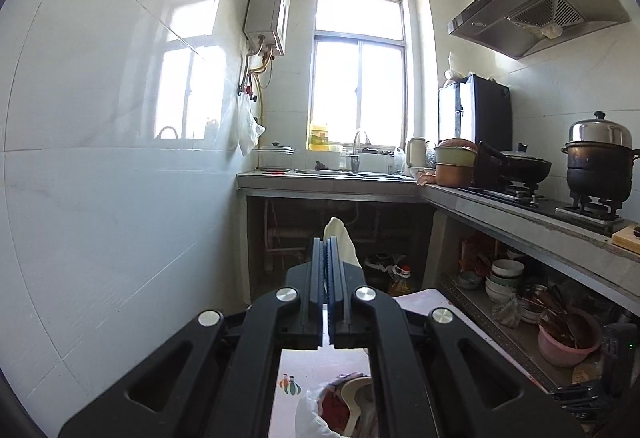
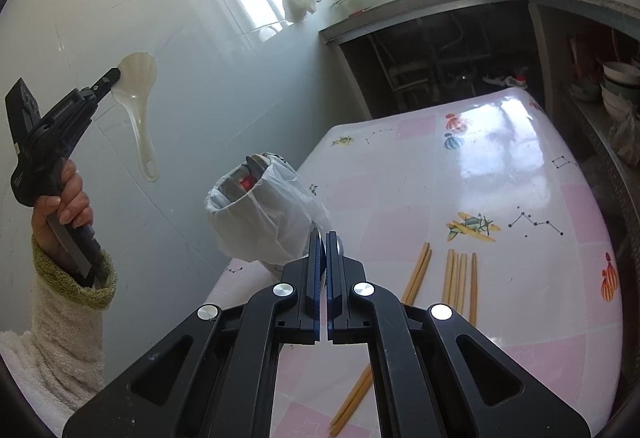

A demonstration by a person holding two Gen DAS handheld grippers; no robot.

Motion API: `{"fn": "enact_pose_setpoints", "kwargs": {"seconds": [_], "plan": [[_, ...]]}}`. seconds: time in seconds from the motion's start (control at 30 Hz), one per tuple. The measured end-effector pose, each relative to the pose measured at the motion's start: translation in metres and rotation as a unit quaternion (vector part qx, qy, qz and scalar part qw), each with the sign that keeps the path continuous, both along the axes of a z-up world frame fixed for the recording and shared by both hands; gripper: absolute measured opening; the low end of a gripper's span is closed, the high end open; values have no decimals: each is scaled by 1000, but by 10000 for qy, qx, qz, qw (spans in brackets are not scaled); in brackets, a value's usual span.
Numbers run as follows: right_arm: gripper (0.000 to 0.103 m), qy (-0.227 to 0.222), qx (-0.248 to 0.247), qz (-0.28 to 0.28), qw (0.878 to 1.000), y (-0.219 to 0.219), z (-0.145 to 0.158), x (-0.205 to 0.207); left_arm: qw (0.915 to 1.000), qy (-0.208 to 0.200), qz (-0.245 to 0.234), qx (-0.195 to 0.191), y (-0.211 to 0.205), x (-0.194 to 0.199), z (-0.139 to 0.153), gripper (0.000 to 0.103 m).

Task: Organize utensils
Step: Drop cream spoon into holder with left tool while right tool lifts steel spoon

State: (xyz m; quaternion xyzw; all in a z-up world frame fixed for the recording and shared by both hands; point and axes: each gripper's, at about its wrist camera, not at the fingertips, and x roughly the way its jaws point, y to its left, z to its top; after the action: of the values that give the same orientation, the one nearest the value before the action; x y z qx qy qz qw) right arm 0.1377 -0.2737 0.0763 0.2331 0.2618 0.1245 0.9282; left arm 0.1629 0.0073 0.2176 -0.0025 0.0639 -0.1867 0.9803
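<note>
My left gripper (image 1: 327,242) is shut on a white plastic rice spoon (image 1: 340,238) and holds it high in the air. In the right wrist view the left gripper (image 2: 114,74) pinches the bowl of the spoon (image 2: 138,94), whose handle hangs down before the wall. My right gripper (image 2: 323,238) is shut and empty above the table (image 2: 540,166). A utensil holder wrapped in a white plastic bag (image 2: 268,214) stands at the table's left edge, just beyond the right fingertips. Several wooden chopsticks (image 2: 456,278) lie loose on the tablecloth.
A tiled wall (image 2: 200,78) runs along the left of the table. A concrete counter (image 1: 520,214) with sink, stove and pots stands at the back and right. Bowls (image 1: 504,278) and a pink basin (image 1: 568,338) sit on a shelf under it.
</note>
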Motion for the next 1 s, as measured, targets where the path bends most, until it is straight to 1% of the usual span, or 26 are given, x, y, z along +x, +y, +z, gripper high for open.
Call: {"fn": "enact_pose_setpoints", "kwargs": {"seconds": [0.1, 0.23, 0.33, 0.43, 0.57, 0.67, 0.8, 0.9, 1.0], "plan": [[1, 53, 58, 5, 10000, -4, -5, 3, 9997, 94, 114, 199, -14, 24, -14, 1], [1, 164, 100, 6, 9998, -9, -12, 7, 9979, 185, 277, 547, -30, 47, -44, 1], [1, 227, 140, 7, 9996, -13, -17, 10, 9959, 182, 393, 799, -38, 56, -64, 1], [1, 268, 189, 19, 9995, -15, -20, 11, 9928, 55, 528, 1075, -44, 58, -81, 1], [1, 273, 230, 40, 9994, -17, -22, 11, 9854, -183, 666, 1558, -56, 55, -99, 1], [1, 268, 235, 51, 9994, -17, -22, 11, 9769, -412, 749, 1959, -65, 47, -114, 1], [1, 249, 255, 57, 9993, -17, -21, 9, 9654, -583, 734, 2435, -74, 36, -133, 1], [1, 243, 257, 60, 9994, -17, -20, 9, 9590, -635, 688, 2673, -76, 27, -143, 1], [1, 236, 267, 73, 9993, -17, -20, 7, 9562, -631, 654, 2784, -77, 21, -147, 1]]}}
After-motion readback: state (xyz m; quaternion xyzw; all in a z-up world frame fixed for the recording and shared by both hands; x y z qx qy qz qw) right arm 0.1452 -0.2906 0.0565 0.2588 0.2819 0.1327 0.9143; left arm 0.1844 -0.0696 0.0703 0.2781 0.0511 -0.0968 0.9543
